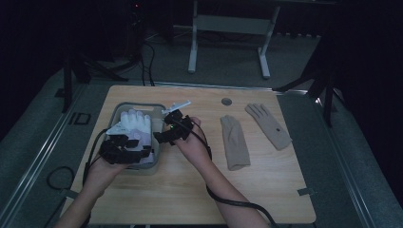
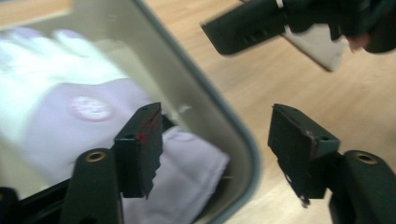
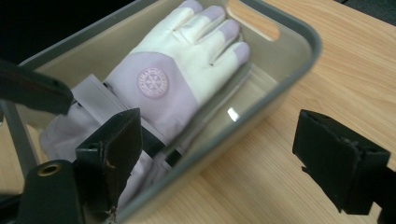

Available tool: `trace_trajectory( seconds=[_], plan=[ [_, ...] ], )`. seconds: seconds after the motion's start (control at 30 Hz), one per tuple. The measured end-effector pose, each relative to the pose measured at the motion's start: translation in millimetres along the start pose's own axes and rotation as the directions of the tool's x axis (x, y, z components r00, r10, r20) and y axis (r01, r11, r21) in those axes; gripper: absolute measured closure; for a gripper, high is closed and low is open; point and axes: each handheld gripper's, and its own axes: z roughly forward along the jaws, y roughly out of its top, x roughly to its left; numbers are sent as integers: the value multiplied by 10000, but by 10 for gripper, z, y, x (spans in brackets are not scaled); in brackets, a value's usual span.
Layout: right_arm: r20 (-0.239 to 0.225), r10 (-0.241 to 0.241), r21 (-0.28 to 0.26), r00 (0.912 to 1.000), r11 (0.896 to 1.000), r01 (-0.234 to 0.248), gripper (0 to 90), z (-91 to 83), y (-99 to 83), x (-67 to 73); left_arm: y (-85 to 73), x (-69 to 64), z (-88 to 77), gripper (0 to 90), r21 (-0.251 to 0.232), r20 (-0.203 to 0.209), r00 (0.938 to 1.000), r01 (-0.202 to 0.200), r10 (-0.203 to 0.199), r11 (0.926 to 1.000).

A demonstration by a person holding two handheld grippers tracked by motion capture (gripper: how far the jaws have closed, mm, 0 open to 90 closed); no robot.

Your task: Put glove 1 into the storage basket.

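The white and lilac glove (image 3: pixel 173 79) lies flat in the grey bin (image 3: pixel 299 56) at the table's (image 1: pixel 266 190) left. Above its cuff, the left gripper (image 2: pixel 215 149) hangs with jaws apart, holding nothing. The right gripper (image 3: pixel 215 163) straddles the bin's rim, jaws wide and empty. 2 beige gloves (image 1: pixel 235 142) lie well apart, right.

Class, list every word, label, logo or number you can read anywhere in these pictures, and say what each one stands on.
Nothing here can be read as words.
Round embroidered badge on the back of the white and lilac padded glove in the grey plastic tub: ring of lettering, too small and blurred to read.
Small dark mark on one beige knitted glove: too small to read.
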Motion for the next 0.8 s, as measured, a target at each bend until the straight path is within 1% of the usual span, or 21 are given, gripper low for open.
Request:
trace_trajectory(
  seconds=[0.03,0.1,0.13,0.17,0.2,0.23,0.27,0.3,0.33,0.4,0.43,0.47,0.5,0.53,0.57,0.6,0.63,0.67,0.73,0.77,0.8],
  plan=[
    [74,7,-36,10000,10000,-7,156,-31,-18,-25,10,-54,40,296,32,197,9998,-85,84,10000],
    [149,67,-120,9999,9999,-66,156,-101,-63,-79,24,-106,81,224,7,448,9987,-241,241,9997],
    [216,54,-116,9998,9999,-51,156,-124,-79,-97,34,-152,112,209,-58,620,9975,-333,336,9994],
    [304,13,-124,9995,9999,-10,155,-161,-107,-130,42,-182,133,183,-84,734,9967,-349,354,9994],
    [332,20,-142,9994,9999,-15,151,-183,-124,-151,49,-222,152,170,-234,762,9961,-423,440,9988],
    [332,20,-142,9994,9999,-15,151,-183,-124,-151,49,-222,152,165,-234,762,9961,-423,440,9988],
    [409,22,-121,9992,9999,-17,150,-214,-149,-179,60,-287,172,165,-597,772,9953,-545,590,9967],
    [498,116,-212,9987,9997,-105,150,-304,-217,-268,72,-356,191,162,-1077,757,9950,-563,647,9926],
    [572,127,-254,9983,9996,-113,150,-336,-240,-298,79,-388,201,162,-1203,726,9947,-631,722,9907],
    [627,135,-268,9979,9996,-119,150,-367,-264,-326,79,-388,201,162,-1203,726,9947,-631,722,9907],
    [671,188,-361,9976,9992,-164,150,-428,-310,-377,96,-484,238,162,-1511,783,9922,-839,965,9850],
    [729,189,-342,9972,9993,-164,150,-456,-333,-397,97,-516,255,162,-1602,753,9915,-934,1065,9827],
    [784,170,-344,9968,9993,-143,150,-481,-354,-417,93,-546,268,162,-1765,822,9895,-1032,1191,9789],
    [806,178,-358,9966,9992,-150,150,-508,-377,-438,90,-578,286,162,-1877,880,9885,-1046,1227,9766],
    [849,159,-371,9963,9992,-128,149,-533,-402,-460,86,-604,305,162,-1897,944,9872,-1092,1289,9758],
    [909,167,-377,9957,9992,-133,148,-557,-425,-480,78,-628,323,162,-2035,1049,9850,-1132,1366,9725],
    [984,103,-384,9951,9992,-65,148,-581,-449,-505,70,-651,347,162,-2087,1092,9844,-1127,1377,9715],
    [994,108,-389,9950,9992,-70,143,-602,-473,-528,63,-667,372,162,-2081,1150,9835,-1139,1399,9715],
    [1029,113,-358,9946,9993,-76,142,-640,-522,-574,40,-699,427,162,-2111,1397,9794,-1144,1458,9707],
    [1029,113,-358,9946,9993,-76,142,-640,-522,-574,40,-699,427,162,-2111,1397,9794,-1144,1458,9707],
    [1033,78,-356,9946,9994,-42,140,-660,-549,-595,12,-730,470,162,-2229,1338,9775,-1307,1631,9660]
  ],
)
